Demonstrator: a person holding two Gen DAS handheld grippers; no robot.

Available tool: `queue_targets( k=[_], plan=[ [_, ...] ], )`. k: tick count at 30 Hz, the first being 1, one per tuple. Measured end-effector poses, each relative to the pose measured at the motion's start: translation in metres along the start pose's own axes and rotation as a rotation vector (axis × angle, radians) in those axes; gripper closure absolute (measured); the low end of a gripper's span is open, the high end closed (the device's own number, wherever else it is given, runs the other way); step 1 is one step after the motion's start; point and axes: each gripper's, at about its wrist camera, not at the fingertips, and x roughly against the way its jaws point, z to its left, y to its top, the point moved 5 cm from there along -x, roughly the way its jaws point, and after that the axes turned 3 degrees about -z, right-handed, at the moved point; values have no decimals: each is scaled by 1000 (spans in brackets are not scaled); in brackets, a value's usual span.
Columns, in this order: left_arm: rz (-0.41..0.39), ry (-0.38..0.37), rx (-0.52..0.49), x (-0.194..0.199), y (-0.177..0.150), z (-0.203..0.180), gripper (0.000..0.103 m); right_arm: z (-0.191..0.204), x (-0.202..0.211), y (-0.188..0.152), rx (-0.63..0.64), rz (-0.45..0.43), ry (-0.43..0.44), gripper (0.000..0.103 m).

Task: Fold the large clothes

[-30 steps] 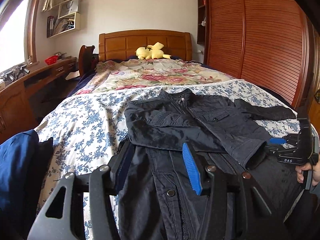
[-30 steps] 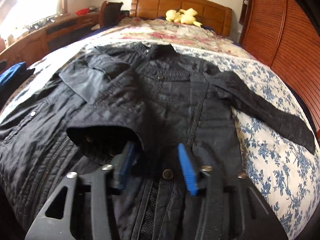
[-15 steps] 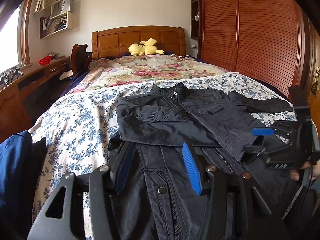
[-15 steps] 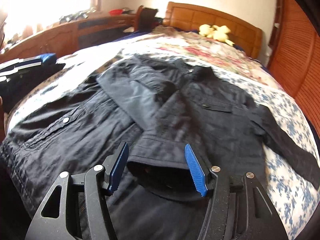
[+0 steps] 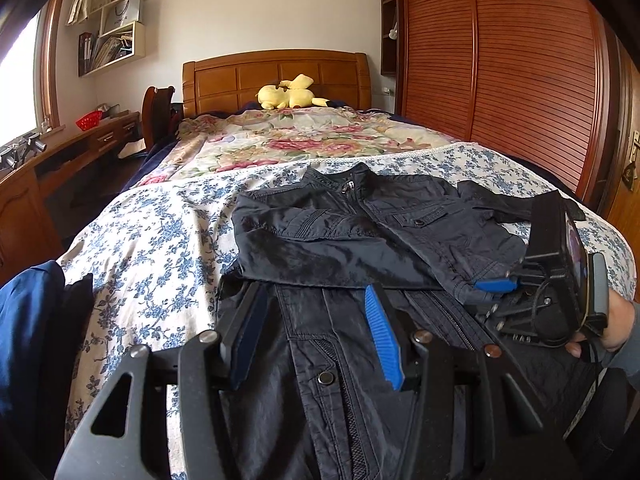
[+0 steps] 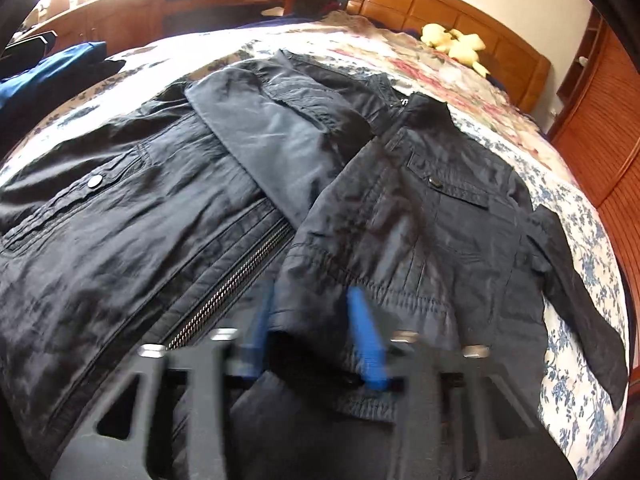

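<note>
Setting: dark jacket (image 5: 360,240) spread front-up on the blue-floral quilt (image 5: 160,248), centre to lower half of both frames; collar toward the headboard at top, hem toward the cameras at bottom.

Long axis: collar to hem, running from upper centre to lower centre in the left wrist view.

Sleeves: 1 sleeve (image 6: 272,152) lies folded diagonally across the chest, its cuff (image 6: 360,320) at lower centre of the right wrist view. The other sleeve (image 6: 576,300) lies out straight on the quilt at the right edge of that frame.

Left gripper (image 5: 316,340): blue-padded jaws apart, nothing between them; it hovers over the lower front panel near the hem, lower centre of its own frame.

Right gripper (image 6: 316,340): image smeared by motion; jaws stand either side of the folded cuff, but whether they pinch it or merely straddle it, cannot tell. In the left wrist view it sits at right centre, 1 blue pad at the cuff edge.

Key relation: the cuff lies directly ahead of the right gripper, touching or nearly so; the unfolded sleeve lies to the right, well apart from the left gripper, so the right hand looks the nearer for it.

Step, as judged: 1st sleeve is being laid in; 2nd sleeve and body folds remain.

Containers: wall shelf (image 5: 112,40) at upper left holds books and a paper bag; red basket (image 5: 88,122) on the desk, contents not readable.

Other: yellow plush toy (image 5: 288,94) at the headboard.
</note>
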Motion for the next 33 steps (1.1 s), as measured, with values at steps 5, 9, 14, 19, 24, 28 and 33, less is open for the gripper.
queue_targets(
  k=[5, 9, 14, 19, 24, 28, 33],
  plan=[
    [-3, -2, -3, 2, 0, 0, 53, -9, 22, 1, 4, -37, -18, 96],
    [-3, -2, -1, 1, 0, 0, 53, -15, 54, 11, -28, -97, 3, 97],
    [-4, 0, 4, 2, 1, 1, 53, -12, 103, 30, -53, -175, 62, 97],
    [-5, 0, 4, 3, 2, 1, 53, -2, 135, 42, -67, -224, 129, 98],
    [-6, 0, 5, 4, 3, 1, 53, 3, 144, 41, -83, -238, 149, 98],
    [-6, -1, 5, 4, 3, 1, 53, -7, 126, 28, -99, -191, 99, 98],
    [0, -1, -2, 2, 4, -3, 53, -38, 100, 10, -142, -140, -4, 97]
  ],
)
